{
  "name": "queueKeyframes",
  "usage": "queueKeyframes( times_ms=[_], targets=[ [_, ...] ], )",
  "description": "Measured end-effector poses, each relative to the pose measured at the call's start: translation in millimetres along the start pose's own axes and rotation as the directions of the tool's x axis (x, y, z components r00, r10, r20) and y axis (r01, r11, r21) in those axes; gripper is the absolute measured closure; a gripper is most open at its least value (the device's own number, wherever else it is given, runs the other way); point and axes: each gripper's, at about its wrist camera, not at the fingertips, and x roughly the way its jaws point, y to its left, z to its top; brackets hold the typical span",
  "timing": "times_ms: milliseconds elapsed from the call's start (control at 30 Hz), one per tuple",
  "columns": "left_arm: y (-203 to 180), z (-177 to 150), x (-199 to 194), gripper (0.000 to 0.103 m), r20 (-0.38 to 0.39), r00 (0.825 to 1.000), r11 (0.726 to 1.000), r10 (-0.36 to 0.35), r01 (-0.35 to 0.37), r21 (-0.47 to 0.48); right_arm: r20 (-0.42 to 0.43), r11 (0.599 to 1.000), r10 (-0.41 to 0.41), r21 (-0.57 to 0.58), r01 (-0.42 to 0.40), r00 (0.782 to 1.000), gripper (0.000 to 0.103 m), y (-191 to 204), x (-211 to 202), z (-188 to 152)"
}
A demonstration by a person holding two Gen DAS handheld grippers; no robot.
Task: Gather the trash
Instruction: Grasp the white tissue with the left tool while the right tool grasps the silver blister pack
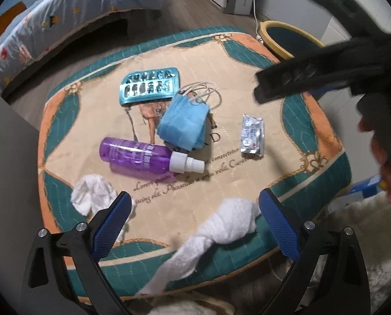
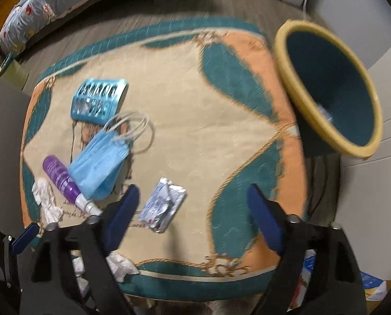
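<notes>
On the cushioned cloth [image 1: 248,60] lie a teal blister tray [image 1: 149,85], blue face masks [image 1: 184,120], a purple spray bottle [image 1: 142,157], a silver foil pack [image 1: 251,137] and a crumpled tissue [image 1: 93,191]. My left gripper [image 1: 195,210] is open and points down over the near edge, where a twisted white tissue [image 1: 221,225] lies between its fingers, untouched. My right gripper [image 2: 194,210] is open above the foil pack [image 2: 162,204], which sits nearer its left finger. The masks [image 2: 98,168] and bottle [image 2: 61,178] lie to its left.
A bin with a yellow rim and a teal inside [image 2: 326,86] stands beyond the cloth's right edge. A bed with a patterned quilt [image 1: 51,21] is at the far left. A hand [image 1: 384,157] holds the right gripper. White fluffy material [image 1: 366,236] lies at the near right.
</notes>
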Motion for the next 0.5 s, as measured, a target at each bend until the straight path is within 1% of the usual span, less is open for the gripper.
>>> queueKeyframes(
  times_ms=[67,133,233,300,367,433,500],
  targets=[
    [0,-1,0,0.007,-0.006,1.000,1.000,-0.009,0.009,-0.008,-0.025,1.000,0.018,-0.001,-0.018,1.000,0.038,4,8,-2],
    [0,-3,1,0.008,-0.016,1.000,1.000,-0.022,0.021,-0.008,-0.049,0.999,0.038,-0.003,-0.038,0.998,0.042,8,16,-3],
    [-2,-5,4,0.010,-0.033,0.999,1.000,-0.018,0.018,0.004,-0.077,0.998,0.064,-0.004,-0.064,0.995,0.043,14,26,-4],
    [-4,-6,8,0.019,-0.055,0.998,0.999,-0.034,0.035,0.006,-0.101,0.997,0.075,-0.012,-0.077,0.992,0.047,19,33,-6],
    [-5,-8,13,0.021,-0.080,0.996,0.999,-0.047,0.048,0.011,-0.124,0.997,0.063,-0.032,-0.068,0.990,0.054,24,40,-7],
    [-9,-10,18,0.025,-0.099,0.994,0.998,-0.053,0.056,0.029,-0.138,0.998,0.034,-0.056,-0.042,0.990,0.058,26,46,-9],
    [-12,-12,22,0.029,-0.123,0.990,0.997,-0.067,0.072,0.038,-0.131,0.996,-0.002,-0.094,-0.010,0.991,0.067,29,47,-9]
  ],
)
